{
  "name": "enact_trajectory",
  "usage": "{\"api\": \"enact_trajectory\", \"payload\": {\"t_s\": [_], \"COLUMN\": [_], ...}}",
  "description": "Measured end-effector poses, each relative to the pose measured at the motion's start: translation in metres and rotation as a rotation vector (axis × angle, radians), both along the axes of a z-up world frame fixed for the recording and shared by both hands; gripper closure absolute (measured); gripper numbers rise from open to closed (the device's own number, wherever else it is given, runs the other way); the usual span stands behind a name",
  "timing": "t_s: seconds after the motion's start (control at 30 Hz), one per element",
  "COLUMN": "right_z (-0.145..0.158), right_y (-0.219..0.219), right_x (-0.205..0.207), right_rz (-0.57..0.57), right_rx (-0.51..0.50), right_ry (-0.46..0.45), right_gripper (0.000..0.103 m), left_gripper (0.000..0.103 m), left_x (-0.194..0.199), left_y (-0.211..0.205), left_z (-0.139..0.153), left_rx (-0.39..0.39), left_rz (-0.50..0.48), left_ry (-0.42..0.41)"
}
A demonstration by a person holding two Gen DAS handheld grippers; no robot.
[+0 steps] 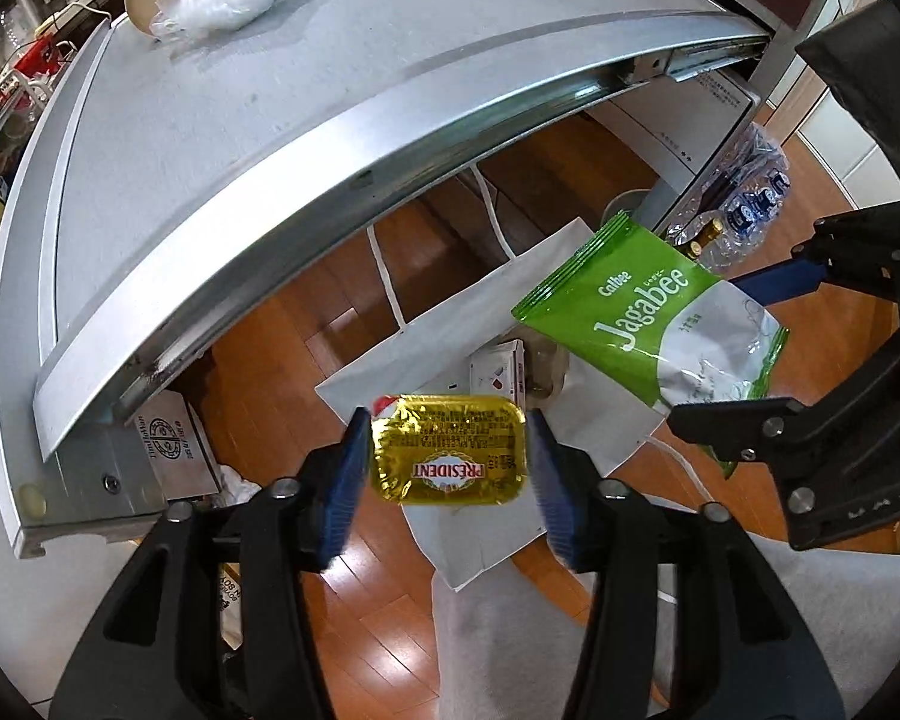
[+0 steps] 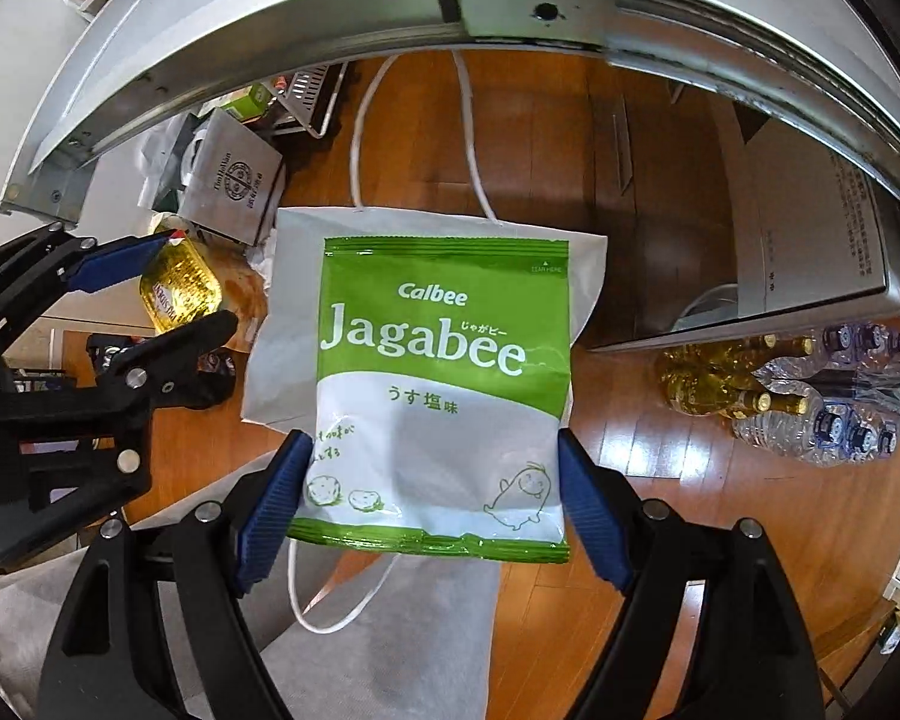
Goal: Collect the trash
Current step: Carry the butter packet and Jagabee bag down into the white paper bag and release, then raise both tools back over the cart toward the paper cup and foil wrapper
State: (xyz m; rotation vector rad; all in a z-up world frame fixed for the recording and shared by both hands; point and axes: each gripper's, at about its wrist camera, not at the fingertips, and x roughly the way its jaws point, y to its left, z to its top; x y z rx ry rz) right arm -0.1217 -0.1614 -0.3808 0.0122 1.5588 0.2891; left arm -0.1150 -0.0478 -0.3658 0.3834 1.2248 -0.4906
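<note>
Left fingers point(image 1: 354, 468) apart beside crinkled gold foil pack point(image 1: 447, 450), right fingers point(image 2: 273, 498) pinching glossy green snack bag point(image 2: 444, 390)

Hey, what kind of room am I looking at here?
Probably a home kitchen or dining corner: a wooden floor, a pack of bottled water stacked beside glass bottles, and snack packets around a grey table.

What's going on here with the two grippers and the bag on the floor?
A person is collecting trash with two handheld grippers. The left gripper has a gold foil President butter packet between its pads; whether they still press on it is unclear. The right gripper grips a green and white Jagabee snack bag by its sides. Both hang over an open white paper bag on the wooden floor.
</note>
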Motion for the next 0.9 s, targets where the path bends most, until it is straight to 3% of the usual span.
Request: {"api": "enact_trajectory", "payload": {"t_s": [0.03,0.1,0.9], "right_z": [-0.001,0.001,0.032], "right_y": [-0.001,-0.003,-0.026], "right_x": [0.0,0.0,-0.005], "right_rz": [-0.003,-0.008,-0.08], "right_rx": [0.001,0.0,0.004], "right_ry": [0.003,-0.002,-0.07], "right_gripper": [0.023,0.019,0.018], "left_gripper": [0.026,0.022,0.021], "left_x": [0.0,0.0,-0.006], "left_y": [-0.002,-0.001,0.006], "left_z": [0.0,0.005,0.015], "left_rx": [0.001,-0.009,0.005], "left_rz": [0.004,0.008,-0.009], "left_ry": [-0.006,-0.023,-0.041]}}
